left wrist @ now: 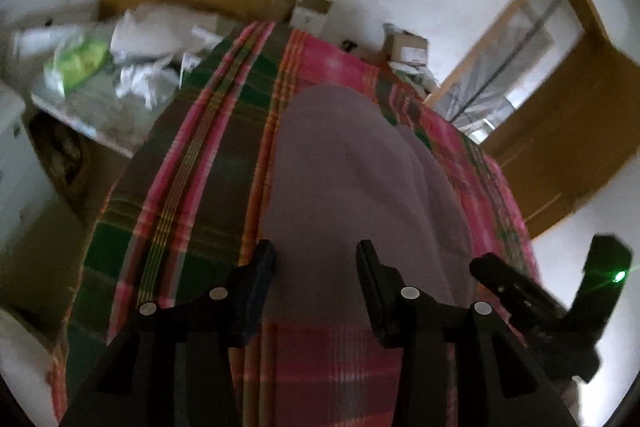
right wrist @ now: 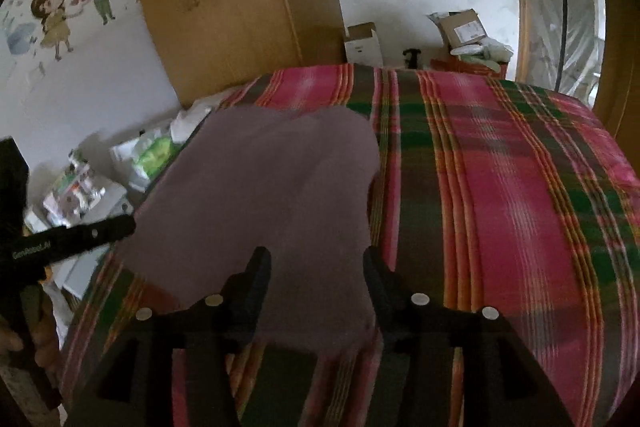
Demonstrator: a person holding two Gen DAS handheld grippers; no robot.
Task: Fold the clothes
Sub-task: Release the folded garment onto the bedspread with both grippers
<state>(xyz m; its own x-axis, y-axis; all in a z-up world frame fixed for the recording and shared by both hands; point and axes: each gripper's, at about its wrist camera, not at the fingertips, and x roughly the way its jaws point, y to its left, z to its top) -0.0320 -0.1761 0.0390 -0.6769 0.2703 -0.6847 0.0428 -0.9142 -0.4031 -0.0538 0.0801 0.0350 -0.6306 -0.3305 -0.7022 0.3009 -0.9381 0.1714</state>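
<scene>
left wrist view: we look along our left gripper (left wrist: pixel 316 259) at a mauve garment (left wrist: pixel 352 187) lying on the bed (left wrist: pixel 180 167), which is covered in pink and green plaid.
left jaws: spread wide and released, nothing between them; they hover over the near hem of the garment.
garment, from the left: it runs away from us as a long, fairly flat shape with a soft ridge or overlapped layer down its right side. blur hides the finer creases.
other tool: our right gripper (left wrist: pixel 532 291) shows at the lower right, just beside the garment's near right edge.
right wrist view: our right gripper (right wrist: pixel 318 263) also hangs over the garment (right wrist: pixel 260 195), near its closest edge.
right jaws: parted and holding nothing.
left tool seen here: the left gripper (right wrist: pixel 72 239) enters from the left edge, its tip at the garment's left side.
step in hand: we judge this fits either lining up for a fold or just having let go after one; the pictures do not settle which.
next move: any grasp would call for both jaws pinching cloth alone, not the bedcover beneath.
</scene>
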